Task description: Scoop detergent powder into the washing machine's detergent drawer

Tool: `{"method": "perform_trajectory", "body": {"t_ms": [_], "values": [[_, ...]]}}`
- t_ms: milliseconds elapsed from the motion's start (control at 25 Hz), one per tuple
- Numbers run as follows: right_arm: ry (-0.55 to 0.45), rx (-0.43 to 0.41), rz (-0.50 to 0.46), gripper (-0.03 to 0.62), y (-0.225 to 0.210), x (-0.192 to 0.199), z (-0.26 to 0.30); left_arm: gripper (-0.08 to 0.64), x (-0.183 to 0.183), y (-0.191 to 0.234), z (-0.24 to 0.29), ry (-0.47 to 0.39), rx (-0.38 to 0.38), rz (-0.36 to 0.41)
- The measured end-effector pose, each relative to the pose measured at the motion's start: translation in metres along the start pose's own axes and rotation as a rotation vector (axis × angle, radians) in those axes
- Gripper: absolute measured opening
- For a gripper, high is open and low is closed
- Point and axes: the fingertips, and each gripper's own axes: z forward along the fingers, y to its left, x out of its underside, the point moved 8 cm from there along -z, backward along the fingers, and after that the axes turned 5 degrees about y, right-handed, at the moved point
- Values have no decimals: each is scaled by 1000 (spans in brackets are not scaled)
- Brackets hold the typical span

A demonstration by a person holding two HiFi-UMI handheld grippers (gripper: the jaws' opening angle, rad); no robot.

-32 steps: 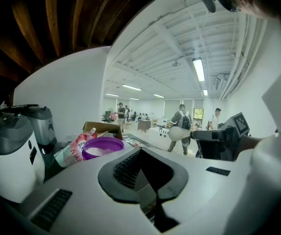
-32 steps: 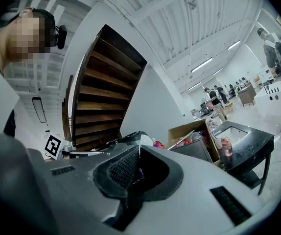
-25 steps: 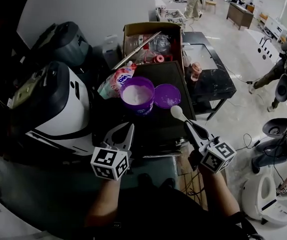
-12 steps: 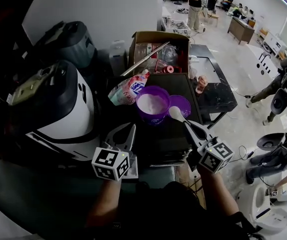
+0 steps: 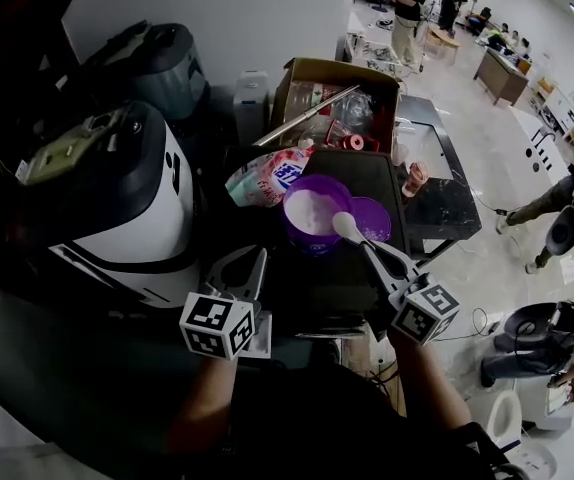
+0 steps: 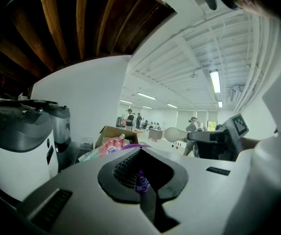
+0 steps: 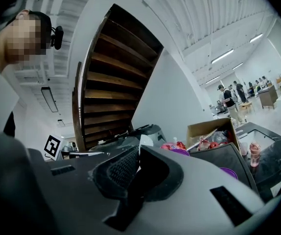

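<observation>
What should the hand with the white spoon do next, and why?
Probably lower the spoon into the purple tub. The right tongs grip its handle, its bowl hovers at the tub's rim, and the tub stands open with white powder inside.

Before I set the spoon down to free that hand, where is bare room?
The dark top is bare on the near side of the purple tub. Behind the tub it is crowded: detergent bag, cardboard box; the lid takes the tub's right.
</observation>
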Motion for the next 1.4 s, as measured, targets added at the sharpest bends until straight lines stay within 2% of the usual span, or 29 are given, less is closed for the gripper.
{"method": "perform_trajectory", "body": {"t_ms": [520,760,1040,1400], "values": [[59,-129,-14,20,-70,-17,29,6,-16,-19,48,23,-125,-14],[84,-214,-24,20,-101,-21,37,6,-19,-32,62,25,-214,-21],[143,-300,-58,20,-116,-25,53,6,-19,-40,63,34,-301,-41],[221,-319,-216,20,-108,-20,92,6,-9,-25,59,48,-319,-66]]}}
